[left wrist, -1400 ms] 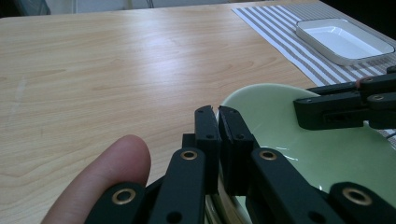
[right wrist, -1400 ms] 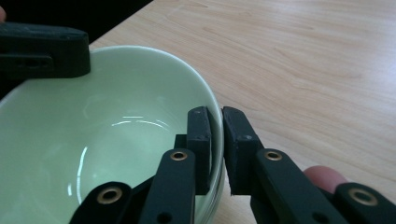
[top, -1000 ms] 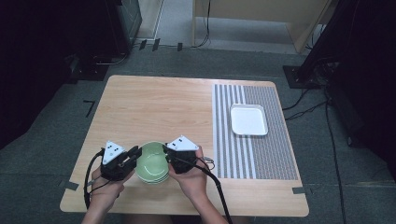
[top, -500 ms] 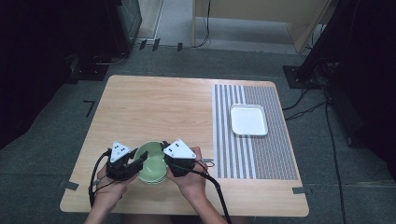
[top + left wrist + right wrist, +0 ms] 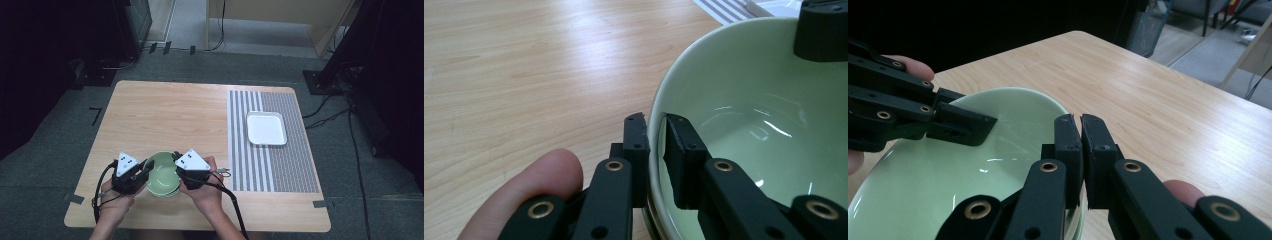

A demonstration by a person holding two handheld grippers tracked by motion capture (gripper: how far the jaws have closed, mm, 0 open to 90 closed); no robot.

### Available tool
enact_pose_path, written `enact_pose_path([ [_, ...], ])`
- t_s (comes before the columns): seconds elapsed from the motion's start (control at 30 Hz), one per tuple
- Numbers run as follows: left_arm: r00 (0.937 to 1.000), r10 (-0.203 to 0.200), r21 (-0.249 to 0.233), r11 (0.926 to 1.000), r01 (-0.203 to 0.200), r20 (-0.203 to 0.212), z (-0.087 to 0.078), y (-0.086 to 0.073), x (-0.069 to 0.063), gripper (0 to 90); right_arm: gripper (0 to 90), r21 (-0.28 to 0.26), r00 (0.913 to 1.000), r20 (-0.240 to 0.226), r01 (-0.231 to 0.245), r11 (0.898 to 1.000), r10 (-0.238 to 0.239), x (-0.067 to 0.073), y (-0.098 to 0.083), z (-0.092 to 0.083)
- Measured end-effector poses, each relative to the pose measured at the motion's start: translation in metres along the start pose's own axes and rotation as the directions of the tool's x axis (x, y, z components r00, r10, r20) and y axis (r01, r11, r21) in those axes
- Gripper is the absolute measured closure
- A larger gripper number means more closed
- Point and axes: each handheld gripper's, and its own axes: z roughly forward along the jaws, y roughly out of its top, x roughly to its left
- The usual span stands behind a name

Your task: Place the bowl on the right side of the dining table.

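At the near edge of the wooden table (image 5: 165, 110), a person grips a pale green bowl (image 5: 161, 175) from both sides with two hand-held grippers. The left gripper (image 5: 655, 131) has just been closing and now pinches the bowl's left rim, one jaw outside the wall and one inside. The right gripper (image 5: 1080, 131) is clamped on the opposite rim, its jaws nearly together, with the rim running in beneath them. The bowl sits directly between the two tools, so each hand is equally near and any lift would likely need both to rise together to keep it level. A second rim seems to show just under the bowl, though that cannot be confirmed. Farther off, to the right, a white square plate (image 5: 266, 128) rests on a striped mat (image 5: 275, 170).
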Motion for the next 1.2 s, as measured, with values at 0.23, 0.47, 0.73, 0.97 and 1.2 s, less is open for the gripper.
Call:
enact_pose_path([
  [0.23,1.0000,0.009,-0.027,0.9996,-0.009,-0.002,-0.002,0.001,-0.002,81.0,87.9,0.041,0.9979,-0.044,-0.045,0.998,0.047,-0.010,0.000,0.000],
  [0.47,1.0000,0.008,-0.026,0.9996,-0.008,0.004,-0.003,0.001,-0.001,80.8,87.9,0.074,0.9964,-0.054,-0.061,0.995,0.065,-0.013,0.001,0.000],
  [0.73,0.9997,-0.018,-0.052,0.9985,0.019,0.018,-0.007,0.004,0.000,76.6,88.5,0.013,0.9986,-0.007,0.052,0.999,-0.052,-0.001,0.003,-0.005],
  [0.97,0.9998,0.020,-0.064,0.9978,-0.020,-0.005,-0.007,0.005,-0.004,74.5,88.7,-0.029,0.9955,-0.001,0.095,0.995,-0.095,0.003,0.006,-0.008],
  [1.2,0.9981,0.062,-0.086,0.9944,-0.062,-0.006,-0.009,0.004,-0.004,80.1,88.9,-0.036,0.9925,-0.014,0.121,0.992,-0.122,0.002,0.009,-0.010],
])
